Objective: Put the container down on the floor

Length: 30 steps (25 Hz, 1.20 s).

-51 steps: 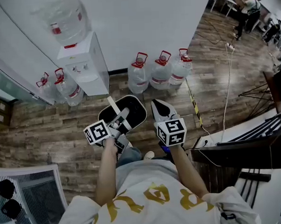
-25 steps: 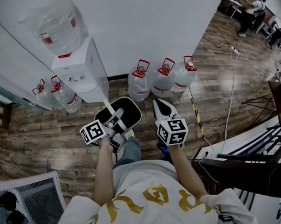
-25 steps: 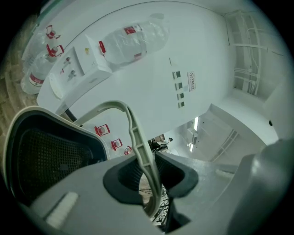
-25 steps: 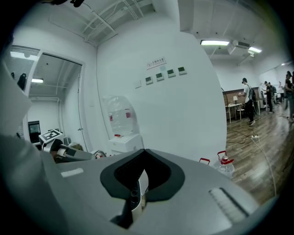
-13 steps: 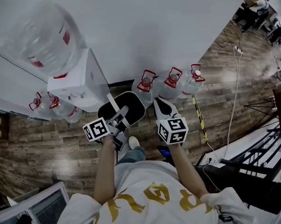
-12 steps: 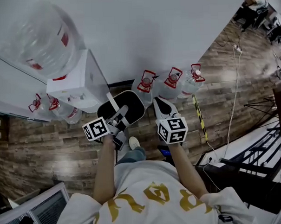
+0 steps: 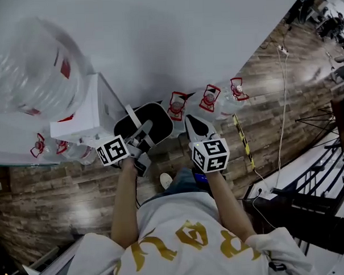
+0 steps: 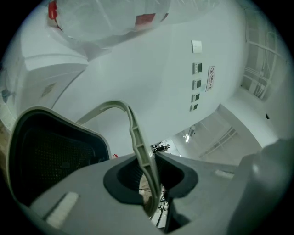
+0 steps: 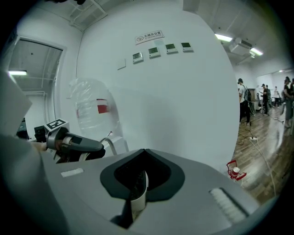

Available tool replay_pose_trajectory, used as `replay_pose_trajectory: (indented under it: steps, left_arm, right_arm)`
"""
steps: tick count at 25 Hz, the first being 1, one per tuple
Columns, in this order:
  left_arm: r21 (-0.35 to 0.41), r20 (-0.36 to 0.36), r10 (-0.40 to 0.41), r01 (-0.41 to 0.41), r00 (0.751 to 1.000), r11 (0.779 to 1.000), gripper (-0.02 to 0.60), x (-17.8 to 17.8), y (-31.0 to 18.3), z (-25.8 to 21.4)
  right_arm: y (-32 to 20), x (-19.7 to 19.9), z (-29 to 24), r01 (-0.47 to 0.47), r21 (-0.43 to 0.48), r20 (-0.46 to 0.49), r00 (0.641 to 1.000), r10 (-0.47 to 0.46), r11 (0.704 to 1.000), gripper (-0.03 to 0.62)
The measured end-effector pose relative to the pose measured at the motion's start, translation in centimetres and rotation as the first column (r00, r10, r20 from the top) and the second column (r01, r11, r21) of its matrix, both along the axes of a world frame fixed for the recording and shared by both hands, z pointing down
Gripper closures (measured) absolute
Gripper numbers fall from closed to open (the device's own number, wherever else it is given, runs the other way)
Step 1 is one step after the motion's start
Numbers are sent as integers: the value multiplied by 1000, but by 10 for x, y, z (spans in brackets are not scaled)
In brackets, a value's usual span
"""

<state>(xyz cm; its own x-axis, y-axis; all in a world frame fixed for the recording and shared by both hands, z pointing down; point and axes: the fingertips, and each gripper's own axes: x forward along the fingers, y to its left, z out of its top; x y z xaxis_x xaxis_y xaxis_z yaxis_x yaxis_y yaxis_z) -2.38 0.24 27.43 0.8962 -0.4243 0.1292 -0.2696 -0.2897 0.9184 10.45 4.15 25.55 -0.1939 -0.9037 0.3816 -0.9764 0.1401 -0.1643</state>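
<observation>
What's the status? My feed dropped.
Left hand-held gripper shut on bin handle, right hand-held gripper on rim. Bin above floor. Water bottles, dispenser close ahead.

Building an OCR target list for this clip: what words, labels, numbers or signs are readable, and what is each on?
No text here is legible enough to quote.
Wall sign: a line of print, too small to read.
Wall panels: small displays, too small to read.
Red label on the dispenser bottle: blurred, nothing legible.
Shirt: gold lettering, upside down and creased, not readable.
Marker cubes: square code patterns, no words.
</observation>
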Motion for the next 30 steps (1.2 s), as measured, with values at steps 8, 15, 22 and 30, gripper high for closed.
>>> replay_pose_trajectory:
  steps: [8,15,22,30]
  left_arm:
    - [10,-1,-9,9,1000,1000,503,2,-33,1]
    - [9,13,-7,7,1000,1000,502,9,-52,9]
    - [-10,17,-12,12,1000,1000,502,12,-65,23]
    - [-51,46,-11,13,999,999,503,18,-81,60]
  right_arm:
    - [-40,-5,1,34,7,-1,999,-34,999,571]
    - [-68,-12,14,65,1,14,998,-65,998,571]
    - [-86,-12,35,77,-33,32,997,-76,997,571]
    - [-101,-8,71,96,-106,36,995,-93,990,571]
